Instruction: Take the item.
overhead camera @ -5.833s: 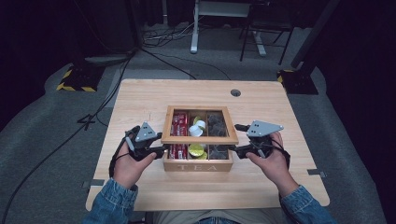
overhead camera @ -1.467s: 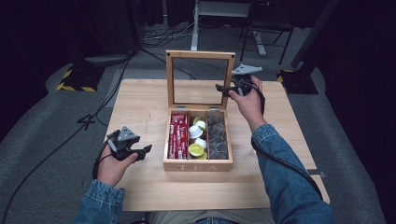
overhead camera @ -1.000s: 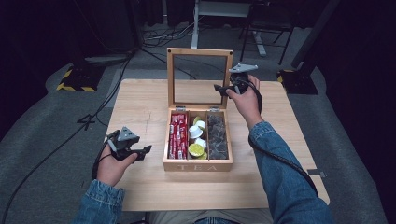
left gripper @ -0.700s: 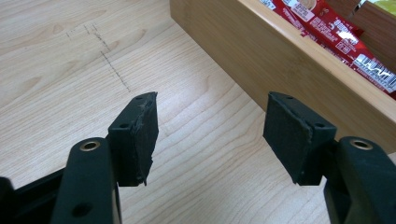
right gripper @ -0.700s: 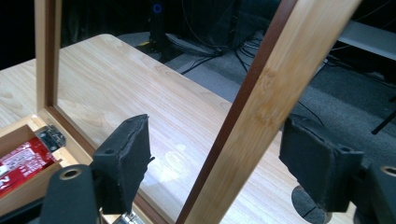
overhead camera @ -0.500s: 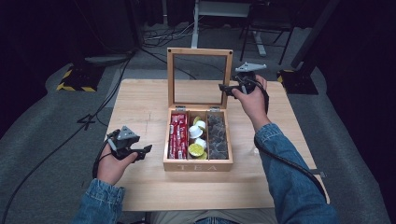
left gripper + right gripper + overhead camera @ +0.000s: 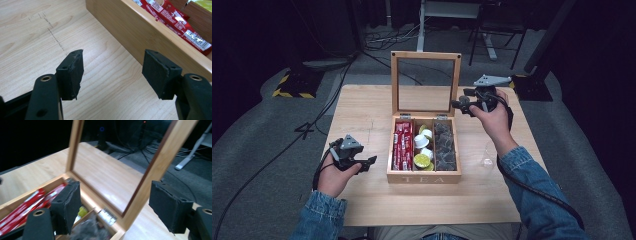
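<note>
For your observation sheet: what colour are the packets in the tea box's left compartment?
Red packets with white print, clearest in the left gripper view.

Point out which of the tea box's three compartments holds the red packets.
The left compartment of the open wooden tea box, nearest the left gripper. It holds long red packets; the middle one holds round white and yellow capsules, the right one dark sachets.

A camera above my side looks forward and down over the whole table (image 7: 362, 105). Cameras on my two claws look close along their jaws, one from the left at the tea box (image 7: 424, 175) wall, one at its raised lid (image 7: 160, 162); all share the box.
</note>
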Tool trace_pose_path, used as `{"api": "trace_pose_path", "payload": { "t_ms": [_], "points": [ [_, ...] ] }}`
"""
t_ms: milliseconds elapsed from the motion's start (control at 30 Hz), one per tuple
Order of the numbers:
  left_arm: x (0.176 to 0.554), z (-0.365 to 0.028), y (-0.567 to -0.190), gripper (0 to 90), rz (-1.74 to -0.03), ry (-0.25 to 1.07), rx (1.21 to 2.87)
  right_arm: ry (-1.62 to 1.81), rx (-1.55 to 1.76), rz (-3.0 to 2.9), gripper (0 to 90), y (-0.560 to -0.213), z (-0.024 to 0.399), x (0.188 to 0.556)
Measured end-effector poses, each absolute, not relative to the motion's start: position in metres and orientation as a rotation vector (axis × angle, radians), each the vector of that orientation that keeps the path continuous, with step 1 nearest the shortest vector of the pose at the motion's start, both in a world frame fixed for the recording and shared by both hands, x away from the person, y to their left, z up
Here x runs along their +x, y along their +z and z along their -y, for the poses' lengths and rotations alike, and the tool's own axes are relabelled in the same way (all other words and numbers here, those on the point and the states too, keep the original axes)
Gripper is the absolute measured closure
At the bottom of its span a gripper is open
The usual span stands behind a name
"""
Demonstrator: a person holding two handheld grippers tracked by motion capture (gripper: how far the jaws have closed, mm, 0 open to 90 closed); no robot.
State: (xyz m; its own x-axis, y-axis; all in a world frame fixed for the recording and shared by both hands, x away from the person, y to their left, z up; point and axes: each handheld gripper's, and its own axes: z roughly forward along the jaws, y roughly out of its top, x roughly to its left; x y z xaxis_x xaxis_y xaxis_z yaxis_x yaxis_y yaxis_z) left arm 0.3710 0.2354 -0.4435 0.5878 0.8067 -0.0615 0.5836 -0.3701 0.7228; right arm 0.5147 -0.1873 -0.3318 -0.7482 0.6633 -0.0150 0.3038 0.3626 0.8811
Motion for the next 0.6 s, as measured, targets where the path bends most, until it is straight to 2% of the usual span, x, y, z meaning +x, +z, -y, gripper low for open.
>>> {"api": "trace_pose_path", "payload": {
  "t_ms": [600],
  "points": [
    [0.36, -0.239, -0.456, 29.7, -1.158, 0.332, 2.133, 1.321, 0.828, -2.372, 27.8, -0.348, 0.178, 0.477]
  ]
}}
